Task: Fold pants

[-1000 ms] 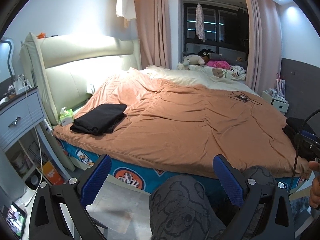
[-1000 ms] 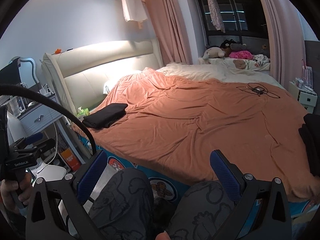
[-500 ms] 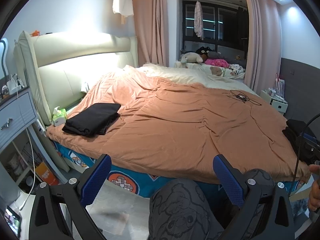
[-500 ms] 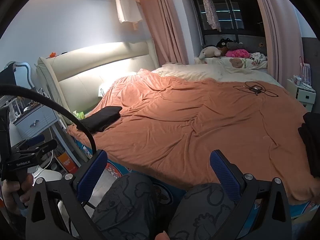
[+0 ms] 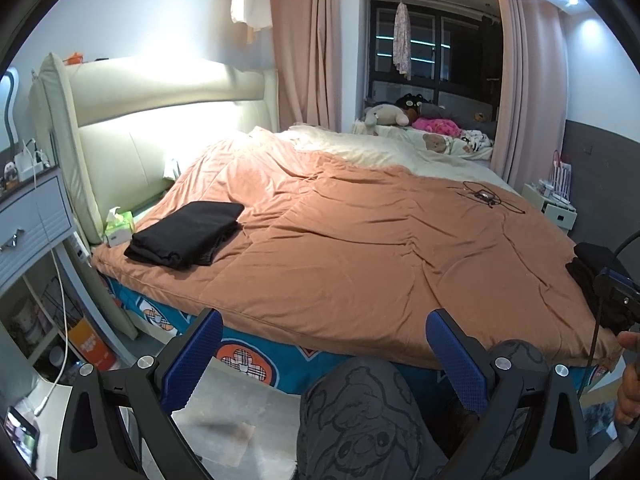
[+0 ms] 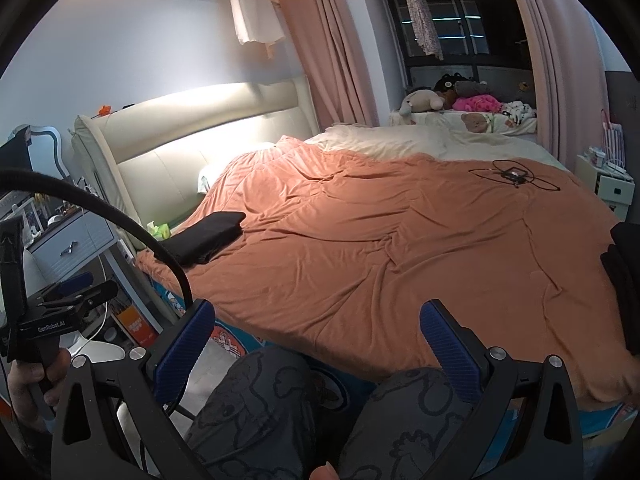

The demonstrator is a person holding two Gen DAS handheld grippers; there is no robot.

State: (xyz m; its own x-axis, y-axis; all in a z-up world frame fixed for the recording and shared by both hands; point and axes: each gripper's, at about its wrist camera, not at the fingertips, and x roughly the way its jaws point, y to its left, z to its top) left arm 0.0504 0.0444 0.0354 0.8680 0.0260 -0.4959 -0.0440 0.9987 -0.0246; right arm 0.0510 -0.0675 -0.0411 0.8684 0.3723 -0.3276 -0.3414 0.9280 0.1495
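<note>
On the near left corner of the wide orange quilted bedspread (image 5: 360, 248) lies a folded stack of black pants (image 5: 186, 234), flat, just beside a green tissue box (image 5: 118, 226) at the cream padded headboard (image 5: 132, 120). Left gripper (image 5: 324, 354) with blue ribbed pads — jaws spread wide, holding nothing — hangs off the bed's foot edge, well apart from the folded stack, above the person's grey cartoon-print trouser knees (image 5: 360, 412). Right gripper (image 6: 316, 344) — likewise gaping and empty — hovers over the same knees. A second heap of dark garments (image 6: 622, 276) sits at the bedspread's right edge, apart from both grippers. A tangled black cable with a small device (image 5: 484, 196) rests on the far side. Grey bedside drawer cabinet (image 5: 28, 220) at left: drawer closed, contents unseen.
</note>
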